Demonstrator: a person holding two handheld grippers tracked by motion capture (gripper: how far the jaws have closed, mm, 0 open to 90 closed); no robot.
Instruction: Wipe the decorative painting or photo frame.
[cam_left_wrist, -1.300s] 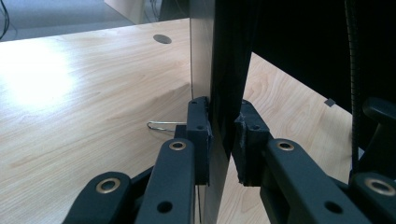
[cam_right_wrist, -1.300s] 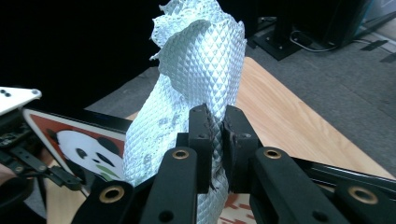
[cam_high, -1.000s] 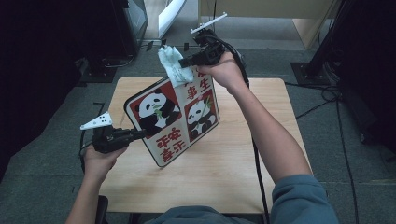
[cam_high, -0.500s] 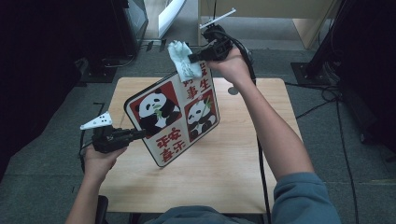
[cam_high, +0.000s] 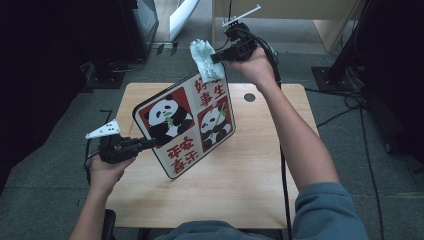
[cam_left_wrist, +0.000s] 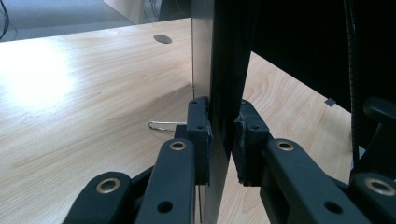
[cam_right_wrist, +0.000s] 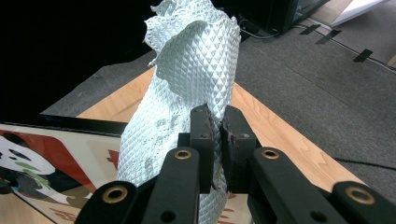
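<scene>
A framed panda picture (cam_high: 187, 125) with red characters is held tilted above the wooden table (cam_high: 250, 165). My left gripper (cam_high: 145, 144) is shut on its left edge; in the left gripper view the jaws pinch the frame's dark edge (cam_left_wrist: 224, 84). My right gripper (cam_high: 216, 57) is shut on a pale green quilted cloth (cam_high: 205, 60), which hangs at the picture's top corner. In the right gripper view the cloth (cam_right_wrist: 187, 79) stands up from between the jaws, with the picture (cam_right_wrist: 51, 168) at the lower left.
A round cable hole (cam_high: 249, 97) lies in the table's far right part. A small wire clip (cam_left_wrist: 163, 125) rests on the tabletop next to the frame. Dark equipment stands at the left, and cables (cam_high: 350, 100) run over the grey carpet at the right.
My right gripper has carried the cloth up and away along the picture's top corner. The left gripper and the picture have kept still.
</scene>
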